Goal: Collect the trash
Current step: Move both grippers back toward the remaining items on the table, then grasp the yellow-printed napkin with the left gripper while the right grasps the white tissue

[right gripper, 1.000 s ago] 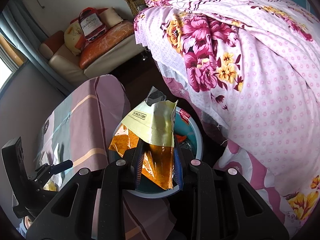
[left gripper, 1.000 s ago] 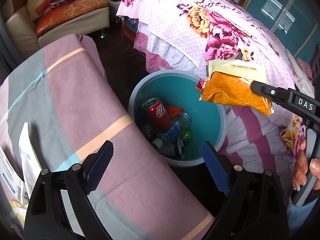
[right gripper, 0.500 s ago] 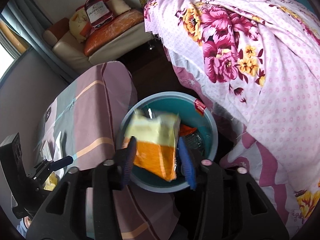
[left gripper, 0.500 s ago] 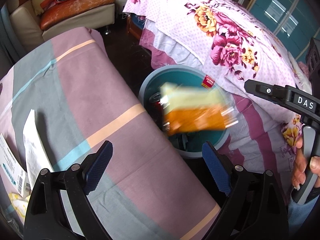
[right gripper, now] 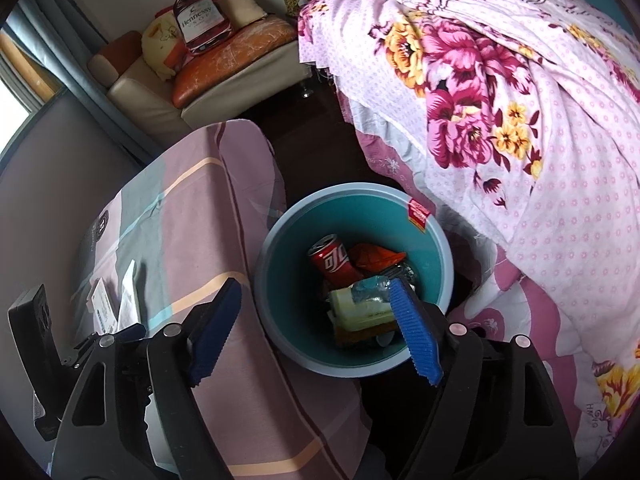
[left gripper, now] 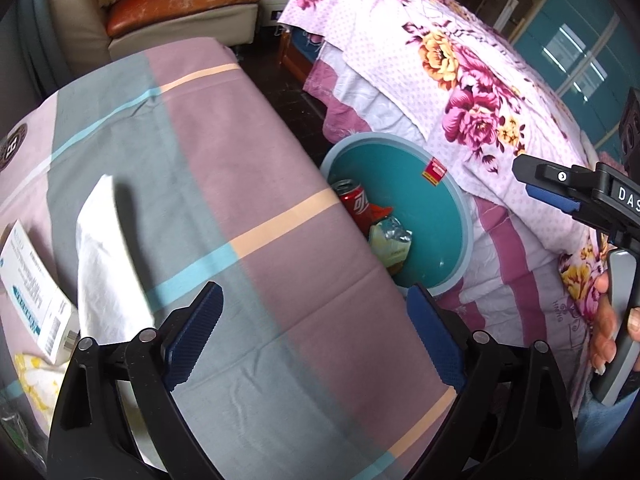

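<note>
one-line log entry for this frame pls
stage: wrapper dropped | right gripper: jaws opening, empty, over bin | wrapper: in bin beside can | left gripper: open, empty, over table | paper: on table

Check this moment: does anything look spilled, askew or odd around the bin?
Nothing spilled. The snack bag lies inside the teal bin beside the red can, with no litter seen on the floor around it. The right tool is opening with nothing between its fingers. Papers remain uncollected on the striped cloth.
</note>
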A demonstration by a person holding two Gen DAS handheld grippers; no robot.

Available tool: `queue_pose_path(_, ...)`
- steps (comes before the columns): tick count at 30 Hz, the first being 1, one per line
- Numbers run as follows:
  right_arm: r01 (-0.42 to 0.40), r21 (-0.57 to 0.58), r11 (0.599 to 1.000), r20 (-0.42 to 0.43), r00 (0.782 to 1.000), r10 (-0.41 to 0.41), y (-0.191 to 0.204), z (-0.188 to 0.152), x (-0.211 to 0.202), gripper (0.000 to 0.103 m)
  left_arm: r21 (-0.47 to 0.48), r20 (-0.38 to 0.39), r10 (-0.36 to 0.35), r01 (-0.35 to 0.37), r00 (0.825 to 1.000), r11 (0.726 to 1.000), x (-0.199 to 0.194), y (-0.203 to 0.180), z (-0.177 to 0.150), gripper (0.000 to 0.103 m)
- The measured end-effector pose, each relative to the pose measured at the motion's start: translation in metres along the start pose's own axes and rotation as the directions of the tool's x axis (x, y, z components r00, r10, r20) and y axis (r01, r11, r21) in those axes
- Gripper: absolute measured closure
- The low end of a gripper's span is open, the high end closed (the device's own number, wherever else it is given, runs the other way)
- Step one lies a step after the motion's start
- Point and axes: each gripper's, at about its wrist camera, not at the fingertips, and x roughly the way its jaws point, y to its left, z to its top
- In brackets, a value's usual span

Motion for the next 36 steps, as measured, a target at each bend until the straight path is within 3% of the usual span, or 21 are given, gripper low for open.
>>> queue_pose_path(19, -0.026, -0.183, 0.983, -0.094, 0.996, 0.009, 0.108, -0.029, 0.012, 0.028, -0.116, 0.095, 0.058, -0.046, 0.994, 0.992, -0.064, 0.101, -0.049, 0.009)
queue_pose_path(23, -0.031, -0.22, 0.975, -0.111, 0.994, 0.007, 0.128, -0.038, 0.016, 0.028, -0.053, 0.107, 0.078, -0.072, 0.991, 0.996, -0.083, 0.13, -0.067, 0.009)
queue_pose_path(27, -0.036, -0.244, 0.969, -0.127, 0.992, 0.005, 0.145, -0.045, 0.019, 0.028, 0.072, 0.062, 0.06, -0.065, 0.996, 0.995, -0.093, 0.146, -0.085, 0.009)
queue_pose_path(36, -0.062, -0.315, 0.947, -0.213, 0.977, -0.007, 0.183, -0.065, 0.035, 0.028, 0.295, 0.006, 0.094, -0.092, 0.996, 0.951, -0.086, 0.161, -0.104, 0.009)
